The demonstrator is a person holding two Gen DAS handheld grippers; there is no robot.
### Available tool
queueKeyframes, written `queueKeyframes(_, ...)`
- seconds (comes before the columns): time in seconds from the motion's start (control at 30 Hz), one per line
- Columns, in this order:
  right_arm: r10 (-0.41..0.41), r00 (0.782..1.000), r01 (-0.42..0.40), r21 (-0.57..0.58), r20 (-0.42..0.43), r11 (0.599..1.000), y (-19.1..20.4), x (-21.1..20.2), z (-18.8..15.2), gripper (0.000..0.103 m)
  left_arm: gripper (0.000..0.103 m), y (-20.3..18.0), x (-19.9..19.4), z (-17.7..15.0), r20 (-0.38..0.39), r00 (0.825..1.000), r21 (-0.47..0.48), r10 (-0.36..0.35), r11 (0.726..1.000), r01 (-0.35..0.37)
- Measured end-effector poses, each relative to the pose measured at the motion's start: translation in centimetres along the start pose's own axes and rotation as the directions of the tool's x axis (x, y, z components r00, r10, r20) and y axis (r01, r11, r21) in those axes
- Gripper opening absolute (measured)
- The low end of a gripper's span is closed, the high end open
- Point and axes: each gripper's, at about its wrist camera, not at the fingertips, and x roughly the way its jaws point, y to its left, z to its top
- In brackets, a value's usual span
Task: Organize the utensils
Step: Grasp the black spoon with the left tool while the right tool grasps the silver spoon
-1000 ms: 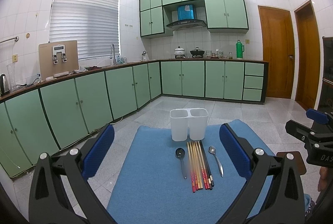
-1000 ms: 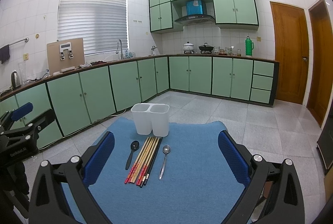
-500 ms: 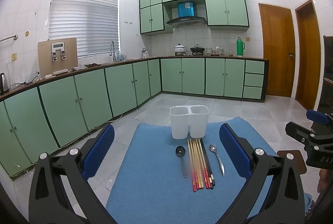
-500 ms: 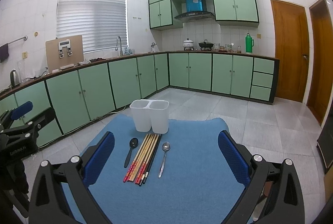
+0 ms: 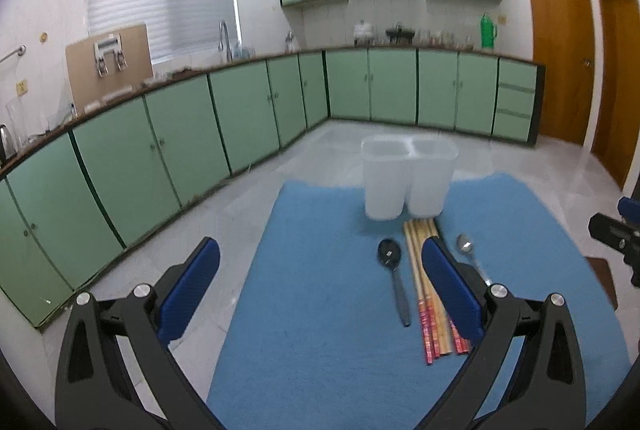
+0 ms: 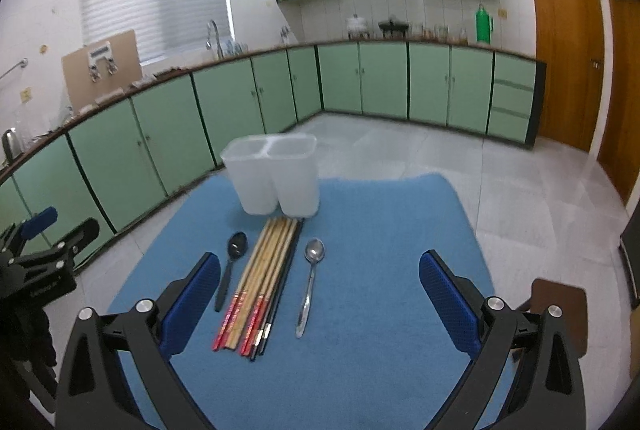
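**Utensils laid out on the blue mat, both claws wide apart**

A green-cabineted kitchen counter (image 6: 248, 98) wraps round the room behind the work area, with a brown door (image 6: 568, 50) at the right. On the pale tiled floor lies a blue mat (image 6: 380, 250), and everything for the task sits on it.

At the mat's far edge stands a white two-compartment holder (image 6: 276, 174), upright; both compartments look empty from here. Just in front of it, touching or nearly touching its base, lies a tight bundle of chopsticks (image 6: 264, 278), their red-patterned ends nearest the camera. A black spoon (image 6: 232, 266) lies just to the left of the bundle, bowl toward the holder, and a metal spoon (image 6: 310, 278) lies just to the right, also bowl toward the holder.

The right gripper (image 6: 320, 304) hangs above the near part of the mat, its blue pads far apart and holding nothing. The left gripper (image 5: 320, 292) is likewise spread wide and empty; in its view, its right pad overlaps the chopsticks' right side.
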Motion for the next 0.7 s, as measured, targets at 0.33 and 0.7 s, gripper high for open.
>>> queueKeyframes(0.33,0.001,0.980,0.000,0.003,-0.197,1.000,0.3,11.8,0.1,0.078,0.092,-0.8,9.2,-0.8,-0.171,0.985,-0.010,-0.028,1.000,0.027)
queueKeyframes(0.7,0.005,0.934,-0.001,0.010,-0.357,1.000,0.1,19.6,-0.7,0.043,0.078,-1.0,14.6,-1.8,-0.274,0.960,-0.031,-0.061,0.998,0.054)
